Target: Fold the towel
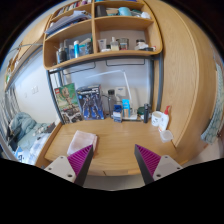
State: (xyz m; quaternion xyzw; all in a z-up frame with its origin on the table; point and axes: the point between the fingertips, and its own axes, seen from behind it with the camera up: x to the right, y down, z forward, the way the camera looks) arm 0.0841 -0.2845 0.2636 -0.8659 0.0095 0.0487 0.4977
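A light pinkish folded towel [81, 141] lies on the wooden desk [115, 140], at the left side, just beyond my left finger. My gripper [113, 163] is open and empty, hovering above the desk's near edge. Its left finger [78, 159] and right finger [149, 159] show purple pads, wide apart, with bare desk between them. Nothing is held.
At the desk's back stand small bottles and boxes [121, 110], a white cup [160, 120] at the right and pictures [68, 100] leaning at the left. Wooden shelves [100, 35] with many items hang above. A tall wooden panel [190, 80] rises at the right. Clothes [22, 128] lie left of the desk.
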